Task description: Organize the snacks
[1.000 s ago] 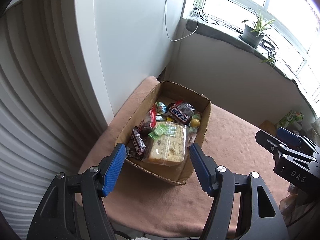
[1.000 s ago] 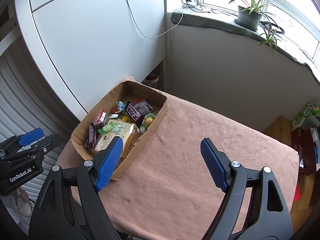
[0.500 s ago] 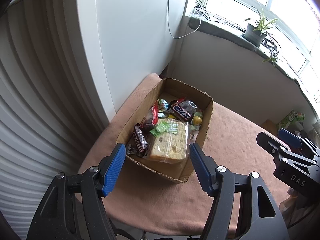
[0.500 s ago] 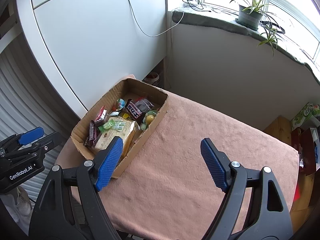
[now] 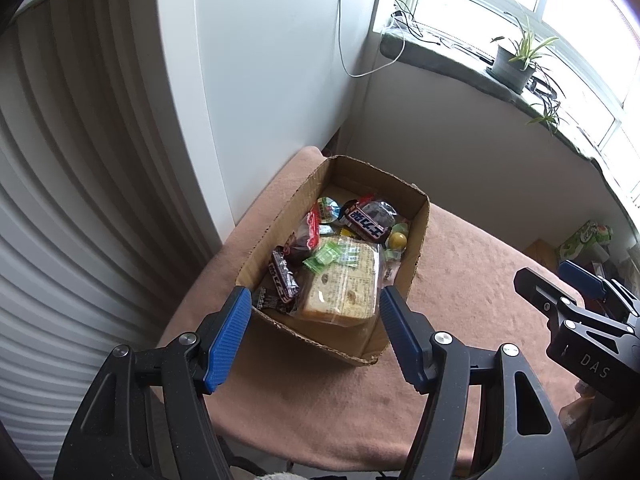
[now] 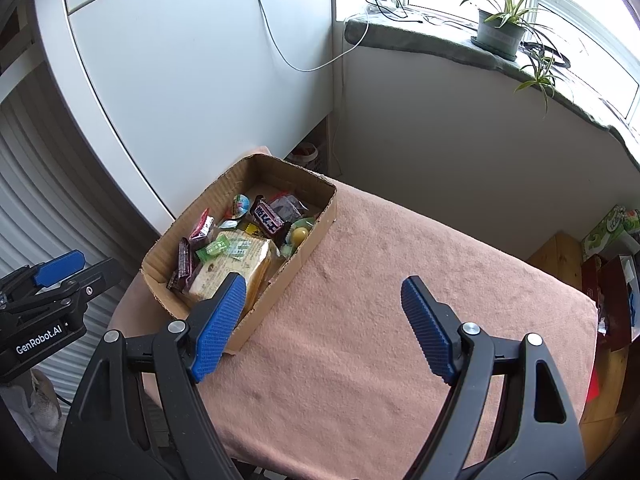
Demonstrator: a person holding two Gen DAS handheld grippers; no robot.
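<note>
**Loose snacks in the carton: light, crinkly, and best taken one at a time**

The left tongs [image 5: 314, 334] hang spread wide with nothing between the blue pads, just short of the near wall of the cardboard box [image 5: 422, 216]. The box sits on the tabletop [image 5: 460, 280], which is covered in a pinkish-brown cloth, and the snacks lie heaped inside it.

Nearest the left tongs, on their left side, lies a dark bar wrapper [image 5: 282, 274]. It looks thin and slippery and should be pinched across its narrow width. Straight ahead of the tongs, the wrapped bread slab [image 5: 344, 288] fills the near end of the box. It looks soft and bulky, so a hard squeeze would probably crush it; a gentle hold on its short edges seems wisest. A small green packet [image 5: 324, 256] rests on top of it and would likely slide off if the slab is lifted first. Farther ahead lie a chocolate bar [image 5: 366, 222], stiffer and easy to clamp across the middle, and a round yellow sweet [image 5: 398, 240] near the right wall, which may roll out of a loose grip.

The right tongs [image 6: 320, 328] are also wide open and empty, above bare cloth, with the box ahead and to their left. Everything looks light; film wrappers are the main slipping risk.
</note>
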